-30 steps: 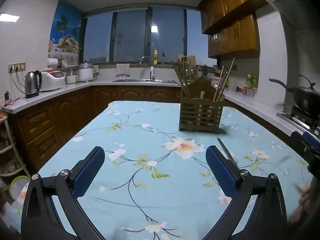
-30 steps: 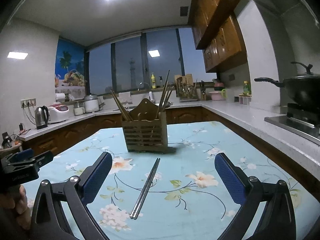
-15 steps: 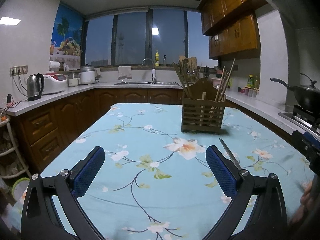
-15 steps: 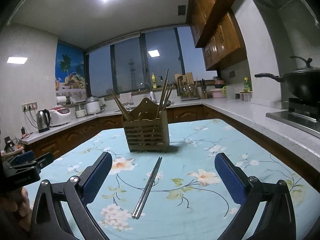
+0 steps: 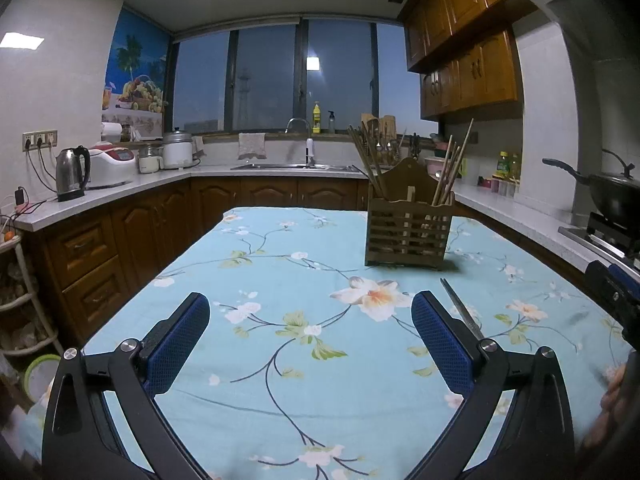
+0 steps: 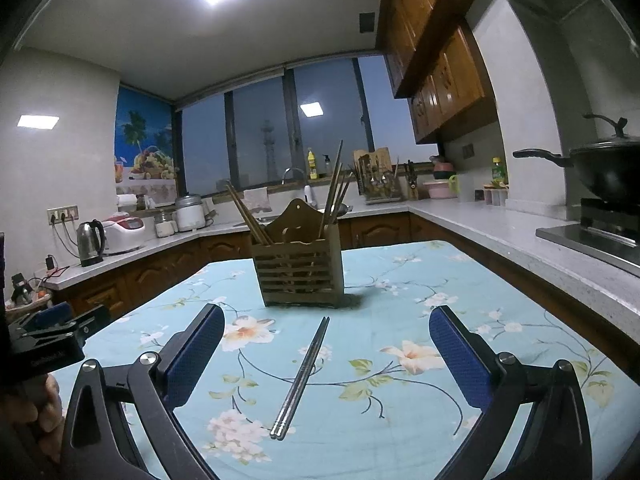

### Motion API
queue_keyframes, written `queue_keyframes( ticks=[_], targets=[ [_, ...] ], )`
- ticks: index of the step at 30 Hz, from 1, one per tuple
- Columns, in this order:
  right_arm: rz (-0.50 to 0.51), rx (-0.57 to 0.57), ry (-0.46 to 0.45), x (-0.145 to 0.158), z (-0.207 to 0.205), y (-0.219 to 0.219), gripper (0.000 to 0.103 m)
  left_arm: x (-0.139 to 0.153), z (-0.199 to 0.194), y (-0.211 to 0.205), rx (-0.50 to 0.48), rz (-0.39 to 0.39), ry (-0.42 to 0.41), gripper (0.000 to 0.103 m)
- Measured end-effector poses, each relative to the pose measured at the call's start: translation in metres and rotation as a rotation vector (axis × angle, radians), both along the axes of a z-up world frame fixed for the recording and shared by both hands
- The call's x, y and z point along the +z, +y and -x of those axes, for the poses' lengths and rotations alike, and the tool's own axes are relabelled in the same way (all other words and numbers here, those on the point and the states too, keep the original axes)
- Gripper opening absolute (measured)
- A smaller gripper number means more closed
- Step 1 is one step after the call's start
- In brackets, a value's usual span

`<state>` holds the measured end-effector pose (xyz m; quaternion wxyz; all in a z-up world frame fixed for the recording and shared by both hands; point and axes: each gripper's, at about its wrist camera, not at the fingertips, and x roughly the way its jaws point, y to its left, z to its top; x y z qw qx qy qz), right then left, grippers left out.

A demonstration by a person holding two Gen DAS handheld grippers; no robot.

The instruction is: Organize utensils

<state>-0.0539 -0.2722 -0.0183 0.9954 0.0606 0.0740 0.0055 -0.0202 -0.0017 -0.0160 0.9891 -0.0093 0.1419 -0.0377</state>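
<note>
A pair of metal chopsticks [image 6: 303,374] lies on the floral blue tablecloth [image 6: 400,312], between the fingers of my open, empty right gripper [image 6: 326,344]. A wooden slatted utensil holder [image 6: 298,270] with several wooden chopsticks stands upright just beyond them. In the left wrist view the holder [image 5: 406,232] stands ahead to the right, and the metal chopsticks [image 5: 460,308] lie partly hidden behind the right finger of my open, empty left gripper [image 5: 310,328].
Counters run round the table: a kettle [image 5: 72,174], rice cookers and a sink [image 5: 296,166] at the back, a black wok [image 6: 600,172] on the stove at the right. The left gripper's body [image 6: 48,344] shows at the left of the right wrist view.
Both cameras have tilted and shifted slightly. The chopsticks and holder lie as before, and both grippers stay open.
</note>
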Motion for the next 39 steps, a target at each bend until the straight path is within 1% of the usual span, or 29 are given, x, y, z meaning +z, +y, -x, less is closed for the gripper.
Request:
queue_keyframes(
  ticks=[9,27,39],
  targets=[
    [-0.004,0.003,0.002,0.001,0.0006,-0.0011,0.103,0.0,-0.0003,-0.0005,-0.002,-0.004,-0.001,0.103],
    [-0.001,0.002,-0.009,0.0029,0.0023,0.0,0.103,0.0053,0.0071,-0.0079,-0.002,-0.038,-0.039,0.103],
    [-0.002,0.003,-0.008,0.0027,0.0031,0.0004,0.103,0.0057,0.0067,-0.0084,0.0,-0.037,-0.043,0.103]
  ],
)
